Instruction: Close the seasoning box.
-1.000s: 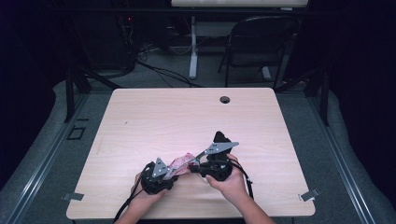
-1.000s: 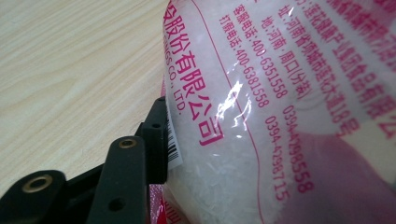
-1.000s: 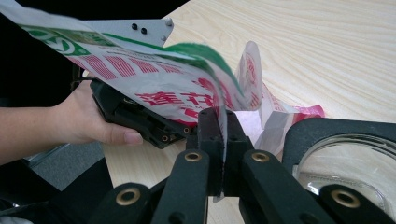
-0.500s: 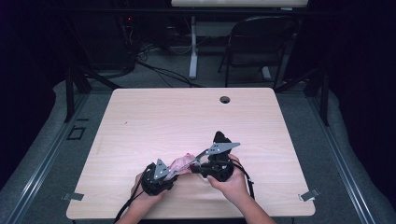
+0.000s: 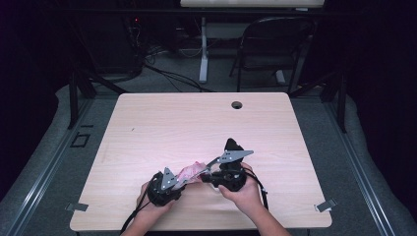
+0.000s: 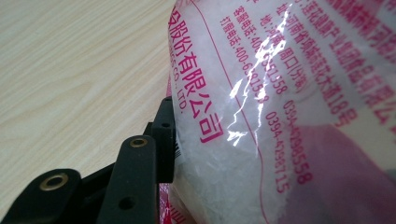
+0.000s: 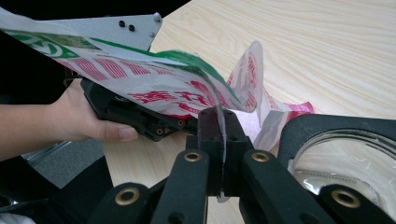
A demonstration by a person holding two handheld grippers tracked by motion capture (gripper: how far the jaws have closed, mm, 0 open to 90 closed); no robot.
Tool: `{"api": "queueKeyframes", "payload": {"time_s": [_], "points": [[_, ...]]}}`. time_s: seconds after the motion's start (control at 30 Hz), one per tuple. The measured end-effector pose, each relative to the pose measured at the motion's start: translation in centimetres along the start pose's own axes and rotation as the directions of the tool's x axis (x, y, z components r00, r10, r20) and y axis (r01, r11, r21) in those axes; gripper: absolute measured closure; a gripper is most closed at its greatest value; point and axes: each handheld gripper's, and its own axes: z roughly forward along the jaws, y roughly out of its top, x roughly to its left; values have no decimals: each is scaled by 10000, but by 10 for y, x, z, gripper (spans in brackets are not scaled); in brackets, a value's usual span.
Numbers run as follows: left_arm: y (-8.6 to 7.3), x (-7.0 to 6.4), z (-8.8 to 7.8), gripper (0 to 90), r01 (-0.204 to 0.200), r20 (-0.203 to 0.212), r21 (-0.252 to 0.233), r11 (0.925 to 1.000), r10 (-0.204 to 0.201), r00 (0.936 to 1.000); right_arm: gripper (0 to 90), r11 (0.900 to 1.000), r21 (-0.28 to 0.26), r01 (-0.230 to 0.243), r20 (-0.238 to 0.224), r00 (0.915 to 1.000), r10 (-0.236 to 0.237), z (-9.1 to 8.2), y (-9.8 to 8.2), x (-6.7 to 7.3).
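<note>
Up close, crinkly clear plastic bag [image 6: 280,116] of white granules, right gripper [image 7: 218,140] jaws pinching its thin edge, left gripper [image 5: 164,184] jaws closing against its bulging side.

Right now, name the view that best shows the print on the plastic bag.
The left gripper view: the plastic bag is close up, with pink characters and phone numbers sharp over white grains. The right gripper view shows its thin edge pinched in the right gripper, print slanted. The high view shows a small pinkish bag between the grippers.
</note>
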Motion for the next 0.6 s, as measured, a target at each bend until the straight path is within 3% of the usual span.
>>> {"api": "queueKeyframes", "payload": {"time_s": [0.37, 0.6], "points": [[1, 7, -11, 613, -323, -1003, -263, 9991, 295, 9945, 792, 9998, -214, 3, -192, 9998, -7, -6, 2, 0], [3, 11, -16, 615, -424, -1314, -336, 9985, 377, 9906, 734, 9983, -545, 182, -69, 9998, -186, -14, 4, 3]]}}
